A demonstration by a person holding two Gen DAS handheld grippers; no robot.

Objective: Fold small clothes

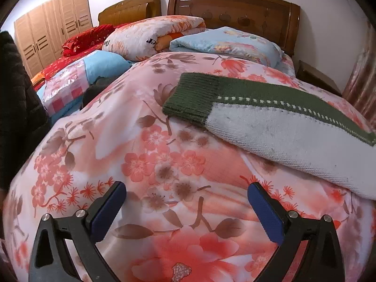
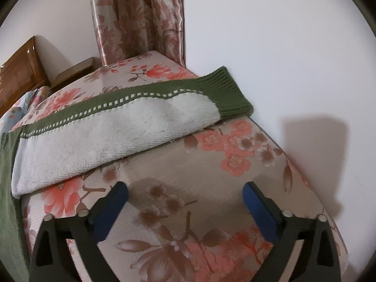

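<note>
A knitted sweater lies spread on the pink floral bedspread point(image 1: 164, 159). Its left sleeve point(image 1: 293, 136) is white with a dark green ribbed cuff point(image 1: 190, 96) and runs up and to the right of my left gripper point(image 1: 186, 190). That gripper is open, nothing between its blue pads, and hovers over bare bedspread below the sleeve. In the right wrist view the other sleeve point(image 2: 105, 136), white with a green cuff point(image 2: 225, 94), reaches toward the bed's corner. My right gripper point(image 2: 185, 190) stands wide open above the bedspread point(image 2: 211, 164), short of the sleeve.
Folded quilts and pillows point(image 1: 152, 35) pile up by the wooden headboard point(image 1: 235, 9). A dark garment point(image 1: 16, 94) hangs at the left edge. A floral curtain point(image 2: 138, 18) and a white wall point(image 2: 282, 47) border the bed's corner; a small nightstand point(image 2: 75, 72) stands beside the headboard.
</note>
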